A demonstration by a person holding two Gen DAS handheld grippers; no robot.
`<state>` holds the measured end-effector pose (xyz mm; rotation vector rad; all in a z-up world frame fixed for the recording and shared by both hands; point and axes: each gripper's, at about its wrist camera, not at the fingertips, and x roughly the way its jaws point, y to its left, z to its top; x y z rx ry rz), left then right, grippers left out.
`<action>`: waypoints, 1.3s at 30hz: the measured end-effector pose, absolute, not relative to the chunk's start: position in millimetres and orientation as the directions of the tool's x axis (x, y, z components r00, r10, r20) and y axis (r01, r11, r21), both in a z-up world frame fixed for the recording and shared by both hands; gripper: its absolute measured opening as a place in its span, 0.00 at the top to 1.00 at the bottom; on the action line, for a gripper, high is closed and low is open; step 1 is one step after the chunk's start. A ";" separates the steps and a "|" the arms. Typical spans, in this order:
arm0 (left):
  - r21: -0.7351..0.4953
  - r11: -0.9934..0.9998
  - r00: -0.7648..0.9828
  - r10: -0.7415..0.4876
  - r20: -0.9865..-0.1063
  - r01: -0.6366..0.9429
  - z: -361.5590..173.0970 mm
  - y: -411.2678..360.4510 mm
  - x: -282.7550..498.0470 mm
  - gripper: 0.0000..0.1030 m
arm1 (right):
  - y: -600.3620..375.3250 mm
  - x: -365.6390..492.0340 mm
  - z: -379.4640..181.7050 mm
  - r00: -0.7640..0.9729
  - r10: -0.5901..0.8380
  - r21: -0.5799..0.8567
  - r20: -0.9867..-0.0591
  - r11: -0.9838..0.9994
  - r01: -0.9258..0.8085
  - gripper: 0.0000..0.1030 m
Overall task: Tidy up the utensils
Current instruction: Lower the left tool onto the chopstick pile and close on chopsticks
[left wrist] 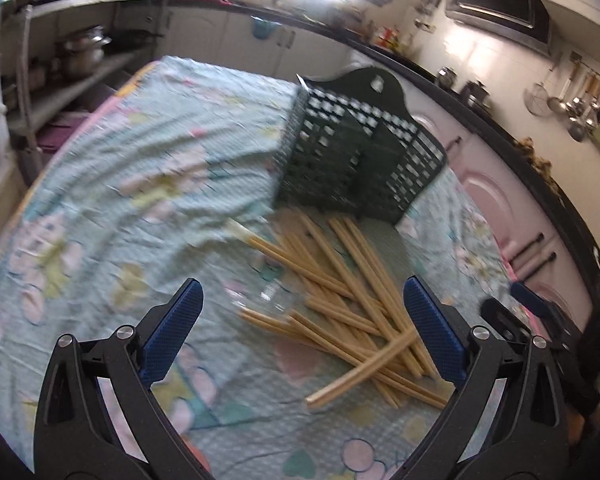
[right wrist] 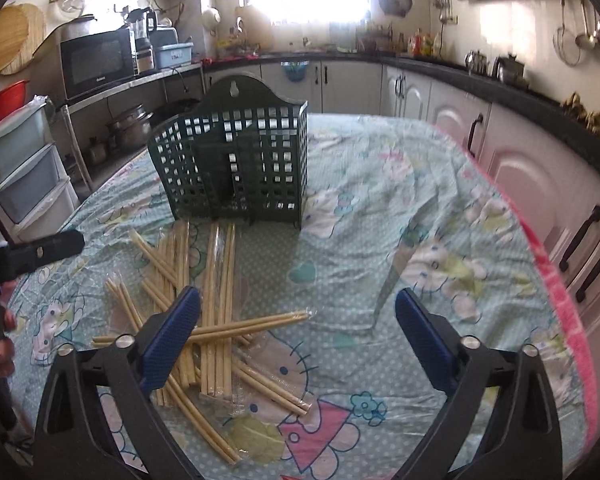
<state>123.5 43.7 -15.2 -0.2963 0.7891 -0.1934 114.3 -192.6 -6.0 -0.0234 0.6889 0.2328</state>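
Note:
A pile of wooden chopsticks in clear wrappers (left wrist: 352, 304) lies on the patterned tablecloth in front of a dark green lattice utensil holder (left wrist: 356, 152). My left gripper (left wrist: 302, 304) is open and empty, hovering just short of the pile. In the right wrist view the chopsticks (right wrist: 216, 320) lie at the lower left and the holder (right wrist: 236, 168) stands upright behind them. My right gripper (right wrist: 298, 312) is open and empty, to the right of the pile. The right gripper's tip (left wrist: 532, 300) shows at the right edge of the left view.
The table (right wrist: 420, 220) wears a light blue cartoon cloth with a pink edge. Pink cabinets (right wrist: 540, 184) stand at the right, plastic drawers (right wrist: 24, 168) and a shelf with pots at the left. The left gripper (right wrist: 48, 250) juts in from the left.

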 end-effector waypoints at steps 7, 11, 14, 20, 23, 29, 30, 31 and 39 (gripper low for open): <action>-0.354 0.932 0.634 -0.318 -0.705 0.074 -37.6 37.7 126.8 0.28 | -198.4 130.5 -28.1 0.666 0.262 0.151 -0.699 0.964 -0.220 0.27; -0.355 0.931 0.620 -0.331 -0.711 0.089 -41.6 35.9 133.9 0.32 | -200.9 138.9 -36.2 0.628 0.298 0.215 -0.719 0.954 -0.207 0.32; -0.363 0.927 0.608 -0.344 -0.716 0.096 -43.5 35.6 141.2 0.33 | -202.8 144.6 -41.3 0.606 0.318 0.249 -0.729 0.948 -0.198 0.36; -0.376 0.922 0.577 -0.354 -0.736 0.086 -51.8 37.1 152.9 0.37 | -209.3 156.7 -47.7 0.565 0.387 0.350 -0.728 0.920 -0.179 0.46; -0.385 0.920 0.567 -0.356 -0.743 0.073 -57.3 40.4 157.9 0.40 | -211.5 161.0 -50.4 0.548 0.405 0.379 -0.732 0.910 -0.167 0.50; -0.400 0.914 0.564 -0.363 -0.742 0.063 -60.1 46.5 162.4 0.50 | -218.5 165.8 -54.6 0.533 0.436 0.433 -0.725 0.891 -0.139 0.64; -0.403 0.913 0.562 -0.366 -0.742 0.062 -60.2 46.9 163.4 0.53 | -219.7 165.9 -54.5 0.531 0.441 0.440 -0.724 0.887 -0.137 0.66; -0.402 0.914 0.561 -0.365 -0.743 0.062 -60.3 46.2 164.1 0.56 | -221.4 165.8 -54.2 0.528 0.451 0.452 -0.720 0.882 -0.137 0.70; -0.394 0.917 0.556 -0.361 -0.749 0.065 -62.2 44.6 161.1 0.83 | -227.5 156.7 -39.0 0.569 0.466 0.464 -0.677 0.871 -0.162 0.89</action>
